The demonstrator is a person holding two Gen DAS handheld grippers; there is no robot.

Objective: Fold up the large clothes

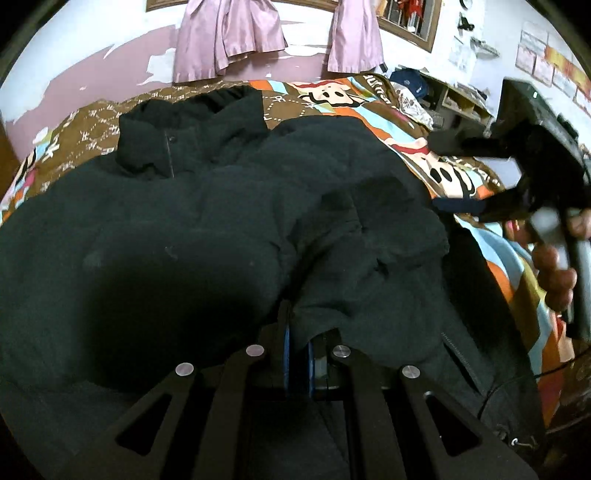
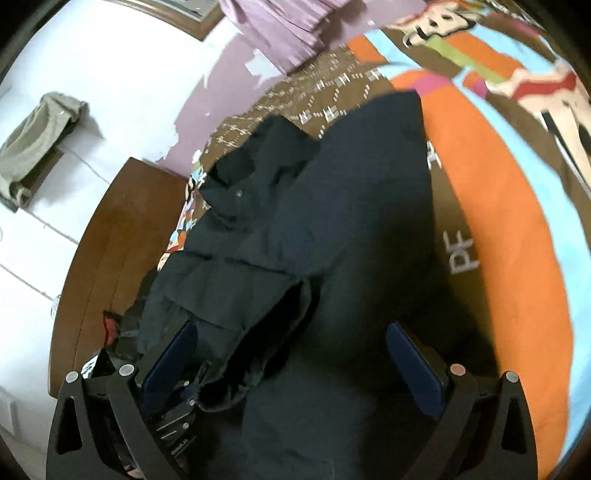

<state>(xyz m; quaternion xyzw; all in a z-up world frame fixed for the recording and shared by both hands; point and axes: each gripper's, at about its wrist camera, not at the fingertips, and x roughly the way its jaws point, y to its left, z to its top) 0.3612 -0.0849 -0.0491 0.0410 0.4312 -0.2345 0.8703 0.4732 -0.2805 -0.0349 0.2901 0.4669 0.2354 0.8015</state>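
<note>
A large black puffy jacket (image 1: 221, 221) lies spread on the bed, its collar (image 1: 162, 147) toward the far wall. My left gripper (image 1: 299, 354) sits low at the near hem, its blue pads shut on a fold of the jacket fabric. To the right, a hand holds my right gripper (image 1: 448, 173) open just past the jacket's right edge. In the right wrist view the right gripper (image 2: 295, 365) stands wide open above the jacket (image 2: 351, 221), and a folded sleeve (image 2: 236, 302) lies near its left pad. Nothing is pinched between its fingers.
A colourful cartoon bedspread (image 1: 450, 177) covers the bed under the jacket. Pink curtains (image 1: 229, 33) hang on the far wall. A cluttered shelf (image 1: 454, 99) stands at the back right. A brown wooden board (image 2: 122, 229) borders the bed's left side.
</note>
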